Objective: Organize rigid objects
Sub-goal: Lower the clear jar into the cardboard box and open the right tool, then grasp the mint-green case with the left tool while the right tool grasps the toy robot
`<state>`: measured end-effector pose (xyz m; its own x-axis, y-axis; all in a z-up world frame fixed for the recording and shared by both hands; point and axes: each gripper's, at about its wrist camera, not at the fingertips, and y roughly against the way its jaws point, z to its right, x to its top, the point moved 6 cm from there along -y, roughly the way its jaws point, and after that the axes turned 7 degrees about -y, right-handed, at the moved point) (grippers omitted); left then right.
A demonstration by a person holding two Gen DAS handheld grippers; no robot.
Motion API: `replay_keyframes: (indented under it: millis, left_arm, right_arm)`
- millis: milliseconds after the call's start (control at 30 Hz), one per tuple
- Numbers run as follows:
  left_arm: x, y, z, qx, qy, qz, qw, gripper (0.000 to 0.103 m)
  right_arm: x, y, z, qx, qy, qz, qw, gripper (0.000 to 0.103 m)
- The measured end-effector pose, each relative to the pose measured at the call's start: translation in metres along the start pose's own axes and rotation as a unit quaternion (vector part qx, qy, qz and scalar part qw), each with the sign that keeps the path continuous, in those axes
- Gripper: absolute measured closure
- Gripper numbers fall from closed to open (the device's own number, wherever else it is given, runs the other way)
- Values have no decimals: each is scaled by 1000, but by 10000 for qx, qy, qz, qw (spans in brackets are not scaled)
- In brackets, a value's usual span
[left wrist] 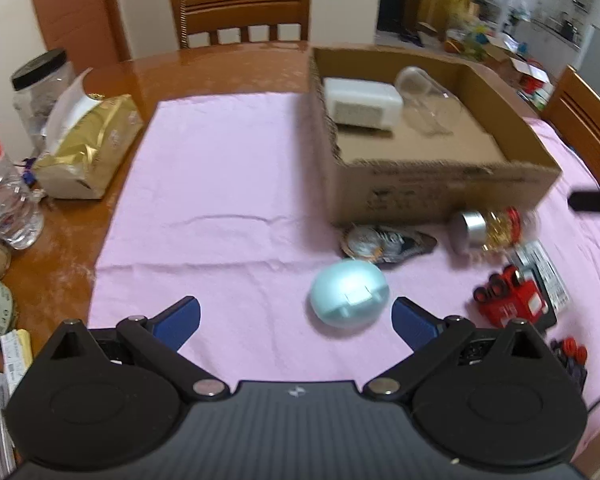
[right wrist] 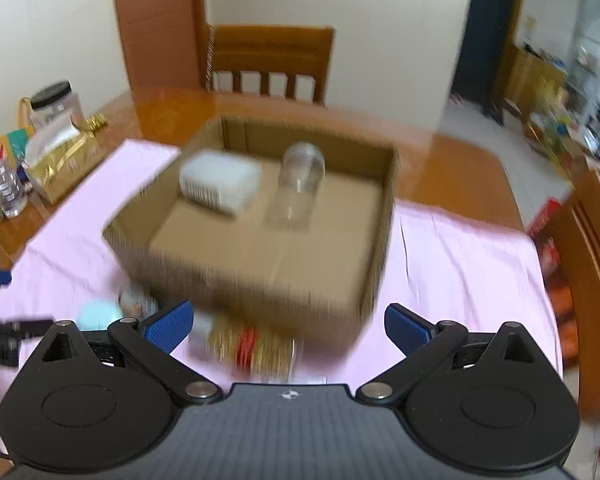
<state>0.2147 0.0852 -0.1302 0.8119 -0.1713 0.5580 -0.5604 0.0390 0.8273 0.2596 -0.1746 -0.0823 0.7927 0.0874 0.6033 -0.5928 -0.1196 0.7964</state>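
A cardboard box [left wrist: 439, 184] on the pink cloth [left wrist: 220, 200] holds a white container [left wrist: 359, 102] and a clear glass [left wrist: 427, 98]. In front of it lie a pale blue egg-shaped object [left wrist: 349, 298], a foil packet [left wrist: 383, 242], a silver-lidded jar with gold and red contents [left wrist: 491, 230] and a red toy [left wrist: 511, 300]. My left gripper [left wrist: 296, 318] is open, the egg just inside its right finger. My right gripper [right wrist: 288, 326] is open above the jar [right wrist: 244, 346], facing the box [right wrist: 260, 264]; that view is blurred.
A gold bag [left wrist: 88, 148], a black-lidded plastic jar [left wrist: 40, 80] and a water bottle [left wrist: 4, 184] stand on the bare wood at the left. Wooden chairs [left wrist: 240, 12] stand behind the table and at its right side. A black card [left wrist: 539, 272] lies by the red toy.
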Motion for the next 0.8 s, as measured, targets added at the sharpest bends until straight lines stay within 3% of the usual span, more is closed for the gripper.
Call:
replay_keyframes:
  millis: [133, 367, 567, 800]
  left_arm:
    - [-12, -6, 7, -246, -150, -110, 9995, 2]
    - [-28, -16, 16, -156, -499, -192, 9984, 2]
    - [-37, -21, 23, -338, -594, -259, 9973, 2]
    - [-36, -24, 25, -455, -772, -260, 9956, 2]
  right_arm:
    - [-49, -1, 5, -229, -434, -371, 9981, 0]
    - [-114, -9, 3, -472, -1209, -868, 9877, 0]
    - [-131, -24, 1, -746, -1630, -948, 9792, 0]
    - [-147, -23, 4, -1103, -1641, -976, 9754, 0]
